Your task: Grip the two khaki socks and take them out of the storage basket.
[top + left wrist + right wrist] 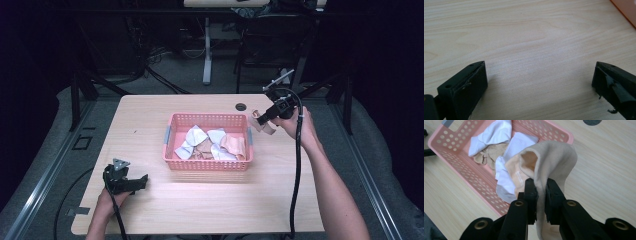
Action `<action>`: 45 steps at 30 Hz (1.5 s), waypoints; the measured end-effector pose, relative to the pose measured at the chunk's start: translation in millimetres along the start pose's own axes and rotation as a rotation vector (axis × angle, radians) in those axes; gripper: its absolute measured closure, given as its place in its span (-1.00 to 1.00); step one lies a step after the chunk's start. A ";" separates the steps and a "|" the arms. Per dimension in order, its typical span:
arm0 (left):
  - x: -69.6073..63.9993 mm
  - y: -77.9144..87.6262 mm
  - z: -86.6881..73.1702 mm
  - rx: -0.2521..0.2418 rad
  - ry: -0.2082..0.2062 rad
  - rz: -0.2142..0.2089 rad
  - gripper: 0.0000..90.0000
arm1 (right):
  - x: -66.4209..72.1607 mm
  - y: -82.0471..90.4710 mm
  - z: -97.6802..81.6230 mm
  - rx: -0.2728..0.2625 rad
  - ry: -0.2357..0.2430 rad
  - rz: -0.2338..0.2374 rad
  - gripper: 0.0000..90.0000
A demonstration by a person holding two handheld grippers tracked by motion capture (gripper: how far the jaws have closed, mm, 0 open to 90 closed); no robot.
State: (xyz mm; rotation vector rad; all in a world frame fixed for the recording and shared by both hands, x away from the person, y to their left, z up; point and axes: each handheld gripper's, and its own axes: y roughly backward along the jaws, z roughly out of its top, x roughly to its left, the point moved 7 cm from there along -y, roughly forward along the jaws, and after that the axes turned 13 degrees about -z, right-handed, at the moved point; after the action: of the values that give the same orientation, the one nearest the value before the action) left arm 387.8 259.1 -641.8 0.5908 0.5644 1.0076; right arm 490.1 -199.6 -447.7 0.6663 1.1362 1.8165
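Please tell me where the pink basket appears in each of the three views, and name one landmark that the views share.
High view: the pink basket stands at the middle of the table, with socks inside.
Left gripper view: a pink-orange corner at the top right edge, likely the basket.
Right gripper view: the basket fills the upper left, behind the beige sock that the right gripper holds.
Shared landmark: the light wooden table.

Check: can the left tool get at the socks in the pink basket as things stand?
Probably yes. The left tool is open and empty on bare table left-front of the basket; its top is open, the socks exposed, and the right tool is beyond its right end.
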 end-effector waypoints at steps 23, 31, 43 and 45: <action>0.1 -0.1 0.1 0.000 0.000 0.000 -1.00 | -37.8 -18.2 -42.7 -0.002 -0.089 -0.023 0.80; 0.1 -0.1 0.1 0.000 0.000 0.001 -1.00 | -54.6 -31.3 -66.2 0.048 -0.104 -0.085 0.78; 0.1 -0.3 0.4 0.001 0.000 0.001 -1.00 | -68.4 -63.3 -94.0 0.107 -0.167 -0.081 0.78; 0.0 -0.7 0.8 0.000 0.001 0.002 -1.00 | -70.0 -69.3 -96.2 0.120 -0.171 -0.074 0.78</action>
State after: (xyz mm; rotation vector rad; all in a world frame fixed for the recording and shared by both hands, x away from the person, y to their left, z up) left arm 388.8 258.7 -641.7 0.5906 0.5649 1.0098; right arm 475.0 -288.3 -551.9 0.8225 1.1456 1.6068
